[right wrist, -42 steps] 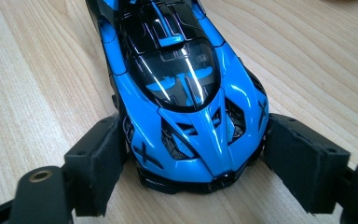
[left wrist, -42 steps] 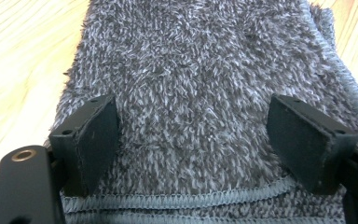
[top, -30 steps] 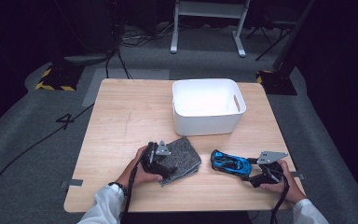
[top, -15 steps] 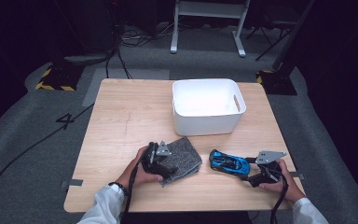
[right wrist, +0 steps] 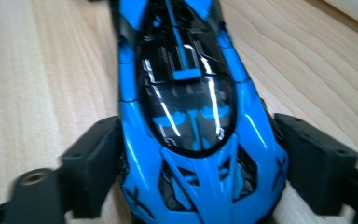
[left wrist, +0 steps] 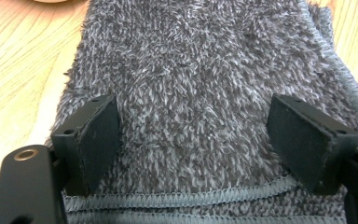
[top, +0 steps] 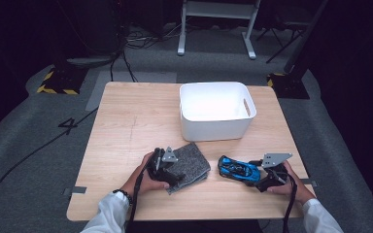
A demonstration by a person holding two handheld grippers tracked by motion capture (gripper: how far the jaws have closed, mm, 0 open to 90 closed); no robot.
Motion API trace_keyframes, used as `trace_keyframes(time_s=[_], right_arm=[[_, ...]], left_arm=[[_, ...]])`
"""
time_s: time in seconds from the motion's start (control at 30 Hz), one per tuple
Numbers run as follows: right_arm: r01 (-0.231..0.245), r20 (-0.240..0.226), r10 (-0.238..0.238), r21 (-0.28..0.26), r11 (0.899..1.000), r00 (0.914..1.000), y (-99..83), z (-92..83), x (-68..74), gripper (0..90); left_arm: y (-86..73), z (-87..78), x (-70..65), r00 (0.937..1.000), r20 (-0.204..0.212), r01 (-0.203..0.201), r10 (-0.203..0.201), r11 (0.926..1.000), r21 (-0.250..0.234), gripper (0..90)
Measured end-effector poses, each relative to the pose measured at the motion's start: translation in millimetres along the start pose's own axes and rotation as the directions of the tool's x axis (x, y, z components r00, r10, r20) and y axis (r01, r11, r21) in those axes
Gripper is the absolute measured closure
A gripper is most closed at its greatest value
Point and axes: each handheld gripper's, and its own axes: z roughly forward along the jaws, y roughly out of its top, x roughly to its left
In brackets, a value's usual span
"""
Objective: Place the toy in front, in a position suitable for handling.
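Your left gripper point(left wrist: 193, 140) has its jaws spread wide over the grey cloth point(left wrist: 200, 84), pads clear of the pile. Your right gripper point(right wrist: 198, 172) straddles the blue toy car point(right wrist: 191, 116), its pads against the car's sides. On the table point(top: 126, 121), the cloth lies just in front of the white bin point(top: 216, 109); the car sits right of the cloth.

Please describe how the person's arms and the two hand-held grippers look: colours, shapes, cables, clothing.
Both forearms wear white sleeves; the left wrist carries a dark beaded bracelet. The left hand-held gripper and the right hand-held gripper are black, each topped by a grey three-cornered plate and trailing a black cable. Their jaws end in flat, rectangular black pads, with small screw holes along the edges.
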Motion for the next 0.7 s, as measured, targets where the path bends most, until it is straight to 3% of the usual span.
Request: trace_keyframes(time_s=[0.4, 0.7], right_arm=[[0.037, -0.033, -0.036, 0.036, 0.999, 0.9988, 5.7, -0.7, 11.5, 26.1], [0.091, -0.089, -0.087, 0.043, 0.995, 0.9923, 14.2, 5.6, 30.6, 26.2]], left_arm=[[0.0, -3.0, -0.2, 1.0, 0.001, -0.007, 0.007, 0.9999, 0.013, 19.6], [-5.0, -10.5, 3.3, 0.9999, 0.002, 0.012, -0.012, 0.9998, 0.015, 19.4]])
